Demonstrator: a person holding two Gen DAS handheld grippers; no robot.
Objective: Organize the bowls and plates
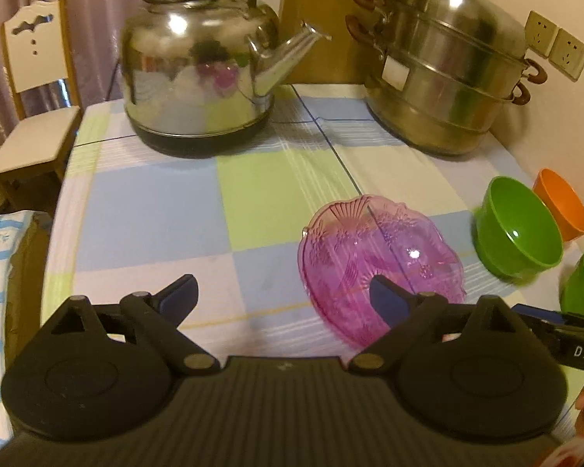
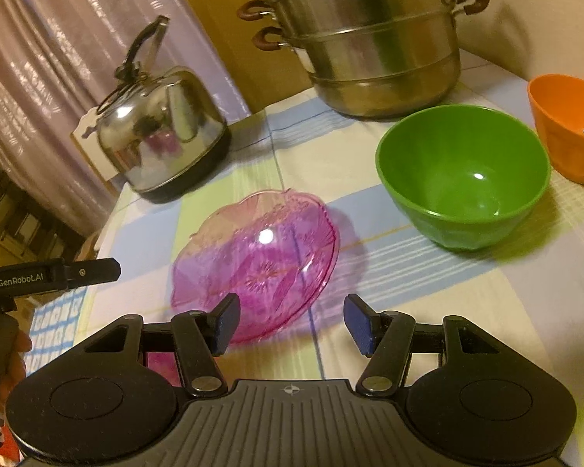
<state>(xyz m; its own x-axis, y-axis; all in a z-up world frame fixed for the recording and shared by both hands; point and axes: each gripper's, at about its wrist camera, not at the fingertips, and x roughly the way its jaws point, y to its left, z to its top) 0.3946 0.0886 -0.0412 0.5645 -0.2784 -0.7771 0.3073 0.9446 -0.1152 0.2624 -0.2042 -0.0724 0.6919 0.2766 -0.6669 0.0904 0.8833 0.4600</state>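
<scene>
Left wrist view: the left gripper (image 1: 282, 295) fills the bottom of the frame, jaws spread wide and holding nothing. A pink glass plate (image 1: 377, 260) lies on the checked tablecloth (image 1: 155, 210) at lower centre-right, its near edge behind the right fingertip. At the right edge stand a green bowl (image 1: 518, 229) and an orange bowl (image 1: 562, 202).

Right wrist view: the right gripper (image 2: 292, 323), also wide open and empty, sits just below the plate. At the left edge, a black tool reads "GenRobot.AI" (white lettering).
</scene>
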